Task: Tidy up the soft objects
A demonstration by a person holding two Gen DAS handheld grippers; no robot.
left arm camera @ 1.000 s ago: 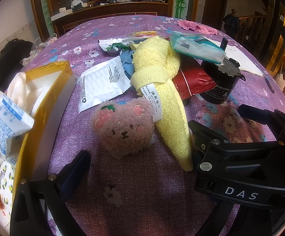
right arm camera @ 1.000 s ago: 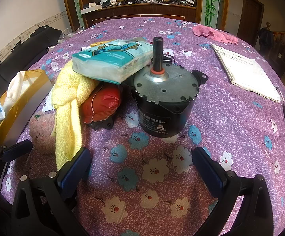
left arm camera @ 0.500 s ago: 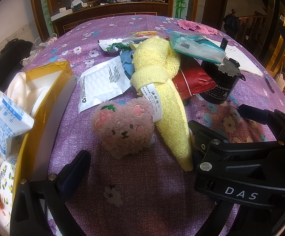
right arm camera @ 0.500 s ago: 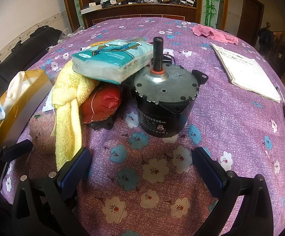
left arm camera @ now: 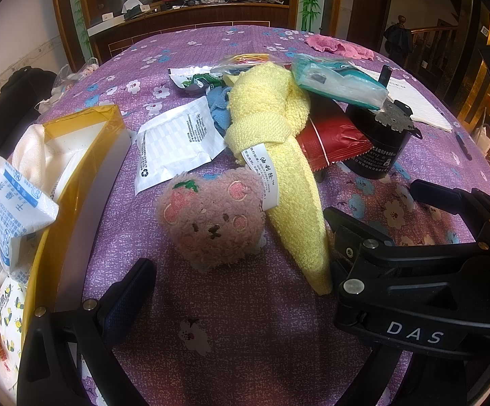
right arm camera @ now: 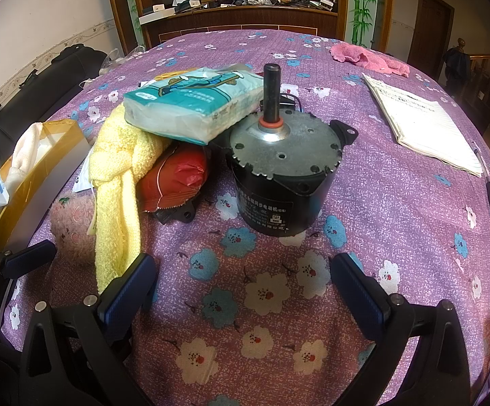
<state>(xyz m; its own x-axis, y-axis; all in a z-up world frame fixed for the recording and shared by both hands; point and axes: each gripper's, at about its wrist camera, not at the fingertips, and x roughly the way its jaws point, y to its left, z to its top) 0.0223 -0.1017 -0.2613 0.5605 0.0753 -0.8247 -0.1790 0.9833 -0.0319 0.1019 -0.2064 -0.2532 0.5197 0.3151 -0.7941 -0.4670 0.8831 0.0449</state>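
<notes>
Both grippers idle over the purple tablecloth; left gripper spread wide, nothing between its fingers; right gripper likewise released and empty. Landmark = the black motor. Soft stuff all sits on the motor's left: yellow towel knotted and trailing toward the camera, pink plush bear pressed against the towel's near end, red snack pouch wedged between towel and motor, tissue pack bridging the top of the towel and the motor's lid; blue cloth peeking from behind the towel, further left of the motor. Yellow box is well left of the motor, beyond the bear; likely the drop target, can't confirm. Risks as I see them: pull the towel first and the tissue pack loses one support, slides off the motor side or drags the pouch; towel's white label lies over the bear's edge, so grabbing the bear may tug the towel and disturb the stack above; the left gripper's right finger sits just beside the towel tail, so closing on the bear could pinch towel too; plush is compressible, a shallow pinch may slip; the right gripper is aimed at the motor, which is hard and looks heavy, not a target; knocking its shaft would tip the pack. Bear first looks safest.
</notes>
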